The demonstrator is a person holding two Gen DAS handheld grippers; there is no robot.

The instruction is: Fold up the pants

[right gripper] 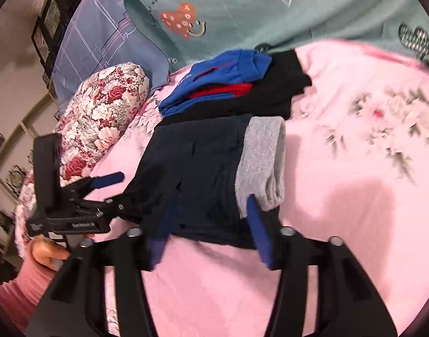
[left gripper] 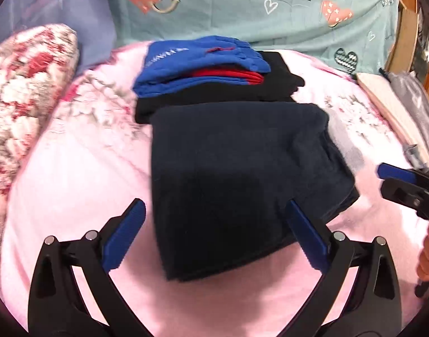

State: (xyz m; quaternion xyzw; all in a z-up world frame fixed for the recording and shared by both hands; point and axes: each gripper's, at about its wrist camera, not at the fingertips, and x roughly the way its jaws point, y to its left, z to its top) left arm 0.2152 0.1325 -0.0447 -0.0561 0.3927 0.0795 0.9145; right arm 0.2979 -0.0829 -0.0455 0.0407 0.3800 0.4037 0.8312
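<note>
Navy pants (left gripper: 237, 174) folded on bed (left gripper: 74, 185), near folded stack (left gripper: 203, 67). Left gripper (left gripper: 214, 224) wide, right gripper (right gripper: 209, 233) part-open; both jaws empty, straddling near edge, likely for next fold.

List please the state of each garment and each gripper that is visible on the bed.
Navy pants: folded, flat on the pink bedsheet, grey band at one edge.
Black garment: folded, behind the navy pants.
Blue and red garment: folded, on top of the black one.
Left gripper: open, holds nothing.
Right gripper: open, at the pants' near edge.
</note>
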